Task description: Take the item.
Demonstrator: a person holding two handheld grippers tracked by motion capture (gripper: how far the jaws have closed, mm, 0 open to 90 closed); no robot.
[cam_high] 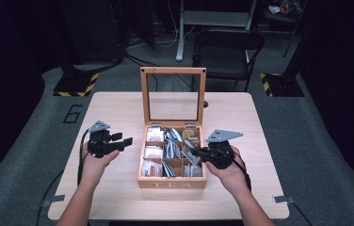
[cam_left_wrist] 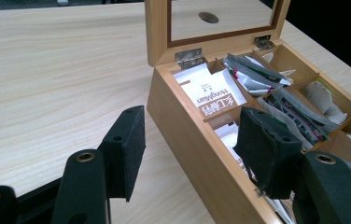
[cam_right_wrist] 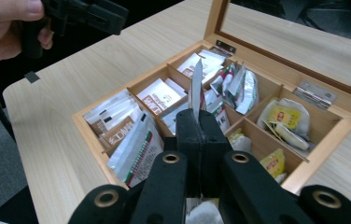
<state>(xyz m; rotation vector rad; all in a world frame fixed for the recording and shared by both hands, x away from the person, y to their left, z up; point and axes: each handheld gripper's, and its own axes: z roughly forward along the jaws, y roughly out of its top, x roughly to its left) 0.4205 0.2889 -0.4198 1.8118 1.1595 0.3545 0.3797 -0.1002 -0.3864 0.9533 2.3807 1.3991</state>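
A wooden tea box marked TEA stands mid-table, its glass lid upright. Its compartments hold several tea sachets. My right gripper hangs over the box's right side, shut on a thin white sachet that I see edge-on, sticking up above the jaws and the box. My left gripper is held just left of the box, open and holding nothing. In its own view the left gripper straddles the box's left wall at a distance, with a HongMian sachet beyond.
Bare tabletop lies left of the box and a narrower strip lies to its right. A dark folding chair stands behind the table. Hazard-striped stand bases sit on the floor at the back corners.
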